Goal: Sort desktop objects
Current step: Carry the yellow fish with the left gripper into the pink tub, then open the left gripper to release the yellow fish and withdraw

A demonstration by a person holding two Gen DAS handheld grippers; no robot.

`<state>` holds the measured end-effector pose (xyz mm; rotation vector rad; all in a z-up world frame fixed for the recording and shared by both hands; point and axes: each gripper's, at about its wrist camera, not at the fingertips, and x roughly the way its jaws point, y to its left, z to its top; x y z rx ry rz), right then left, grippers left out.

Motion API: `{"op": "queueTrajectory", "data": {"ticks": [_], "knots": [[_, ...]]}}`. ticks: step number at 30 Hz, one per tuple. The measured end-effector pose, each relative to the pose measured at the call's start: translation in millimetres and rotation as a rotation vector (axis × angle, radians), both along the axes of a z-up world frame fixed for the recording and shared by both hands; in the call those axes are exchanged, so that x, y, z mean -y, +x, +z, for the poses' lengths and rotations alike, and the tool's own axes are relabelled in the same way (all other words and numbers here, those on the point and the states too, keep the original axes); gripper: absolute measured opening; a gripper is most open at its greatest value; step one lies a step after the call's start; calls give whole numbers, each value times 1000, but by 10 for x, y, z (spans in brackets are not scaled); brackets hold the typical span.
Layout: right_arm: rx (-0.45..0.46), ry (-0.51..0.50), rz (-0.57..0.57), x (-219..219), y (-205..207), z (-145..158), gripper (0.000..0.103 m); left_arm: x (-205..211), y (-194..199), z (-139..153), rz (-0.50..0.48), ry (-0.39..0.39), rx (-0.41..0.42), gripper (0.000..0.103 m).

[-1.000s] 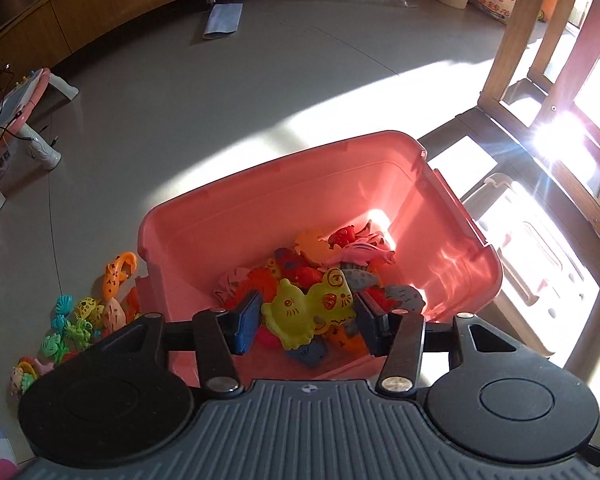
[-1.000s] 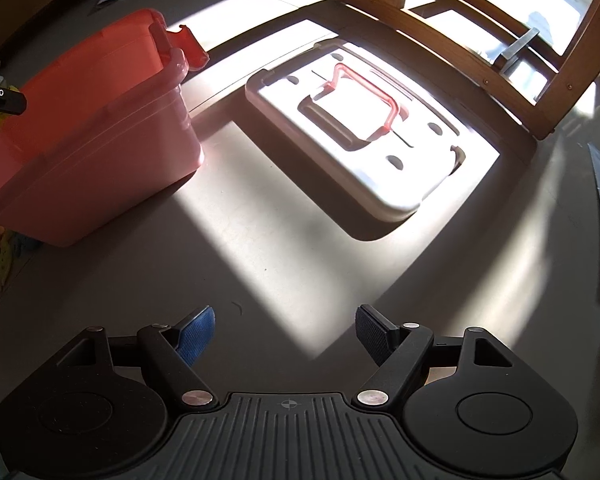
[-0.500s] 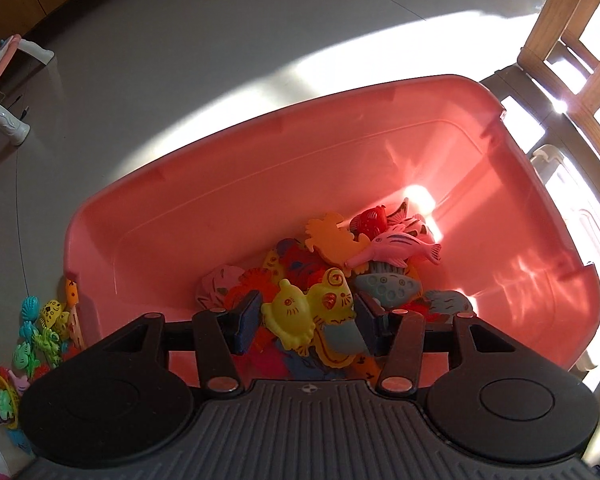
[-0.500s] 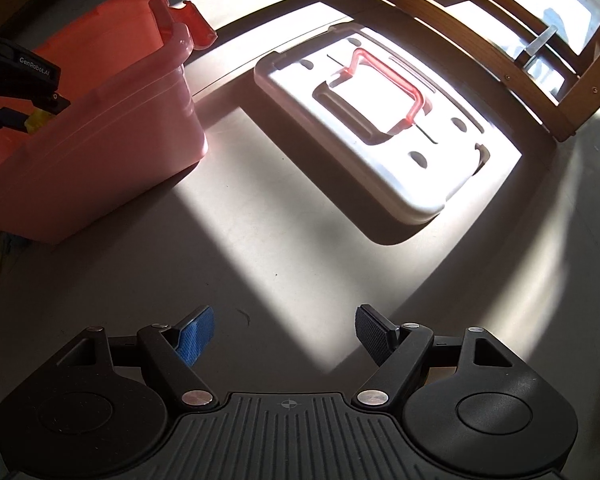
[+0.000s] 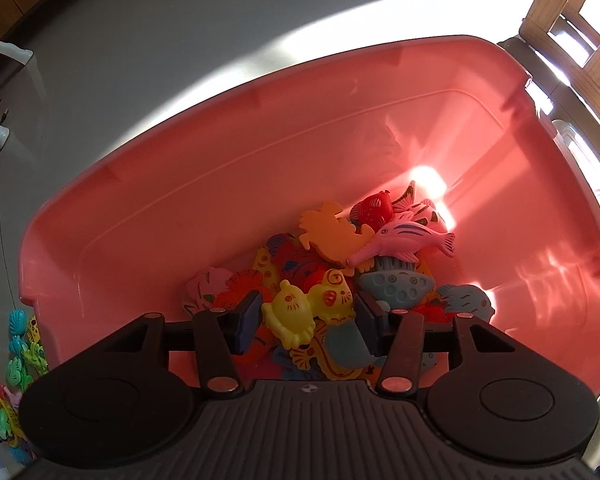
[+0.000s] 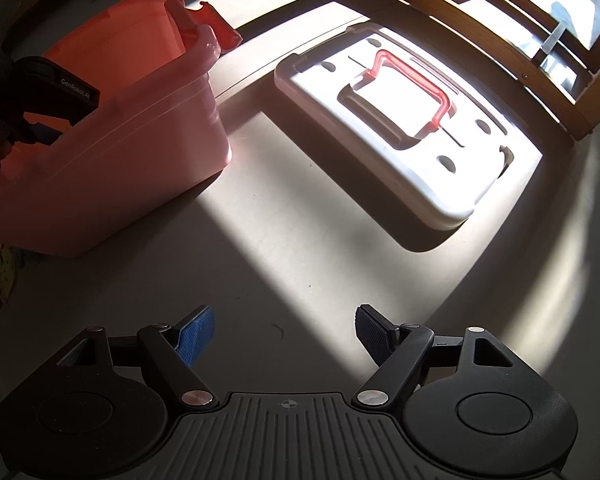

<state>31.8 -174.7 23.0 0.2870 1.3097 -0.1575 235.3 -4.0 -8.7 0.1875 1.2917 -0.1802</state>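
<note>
Left gripper (image 5: 307,316), clamping 2 yellow toys (image 5: 308,307), has sunk into the bin (image 5: 228,152); right gripper (image 6: 284,334) gapes empty.

The pink storage bin (image 5: 340,128) is smooth, glossy, slightly translucent plastic. The toy fish (image 5: 404,240) inside look like moulded, shiny plastic. The white lid (image 6: 400,152) is matt plastic, the chair frame (image 6: 480,20) varnished wood, the floor (image 6: 300,260) smooth and faintly glossy.
</note>
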Motion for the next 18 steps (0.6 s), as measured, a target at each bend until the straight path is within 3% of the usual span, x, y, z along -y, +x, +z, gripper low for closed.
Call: {"op": "queueTrajectory", "data": {"ticks": [18], "knots": [[-5,-1,-4,6,-20,18,74,27,-35,-53,-15,18,-30,53]]}}
